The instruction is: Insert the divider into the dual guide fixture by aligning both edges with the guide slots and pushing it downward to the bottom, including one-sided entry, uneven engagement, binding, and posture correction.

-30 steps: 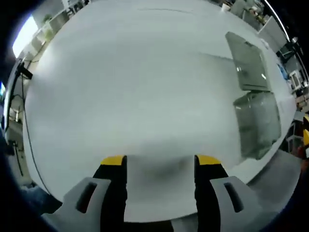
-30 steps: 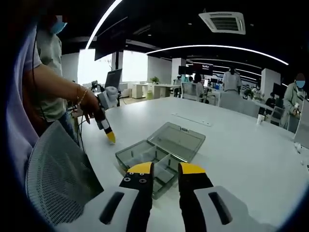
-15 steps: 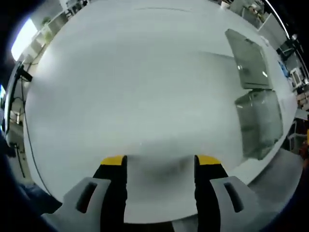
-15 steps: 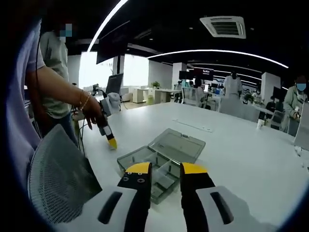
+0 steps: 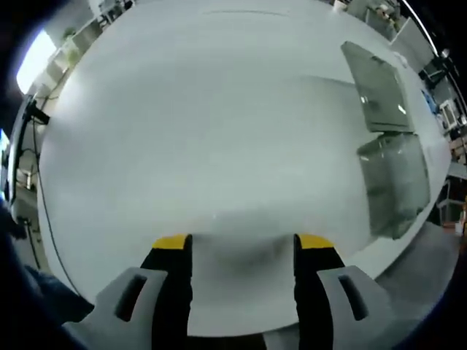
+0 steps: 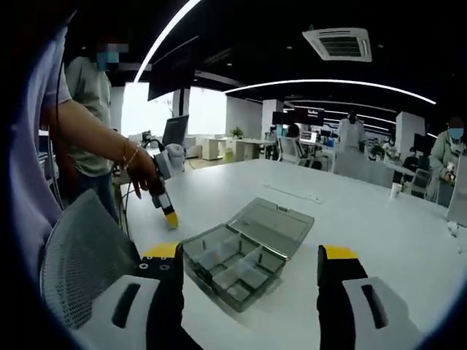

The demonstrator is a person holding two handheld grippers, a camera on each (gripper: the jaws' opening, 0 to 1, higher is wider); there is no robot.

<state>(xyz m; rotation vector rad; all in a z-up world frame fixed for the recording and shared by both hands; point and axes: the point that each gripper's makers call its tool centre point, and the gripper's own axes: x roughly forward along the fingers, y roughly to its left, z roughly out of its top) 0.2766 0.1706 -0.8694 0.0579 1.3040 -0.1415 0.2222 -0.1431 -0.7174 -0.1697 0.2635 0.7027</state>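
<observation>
A clear plastic compartment box [image 6: 235, 264] lies open on the white table [image 6: 379, 240], its lid [image 6: 283, 217] folded back behind it. Thin partitions stand inside the tray. My right gripper [image 6: 250, 254] is open wide, jaws either side of the tray's near end, nothing between them. In the left gripper view the same box sits at the far right, tray [image 5: 394, 184] below lid [image 5: 375, 87]. My left gripper [image 5: 243, 243] is open over bare table [image 5: 204, 131], well away from the box. It also appears in the right gripper view, left gripper [image 6: 170, 217], held by a hand [image 6: 143, 172].
A grey mesh chair back [image 6: 82, 271] stands close at the lower left of the right gripper view. A person [image 6: 91, 95] stands at the table's left end. Other people, desks and monitors fill the far background. A flat strip [image 6: 290, 191] lies farther back on the table.
My right gripper's jaws have gone from nearly shut to wide open, and the box now shows between them. The left gripper view is almost unchanged.
</observation>
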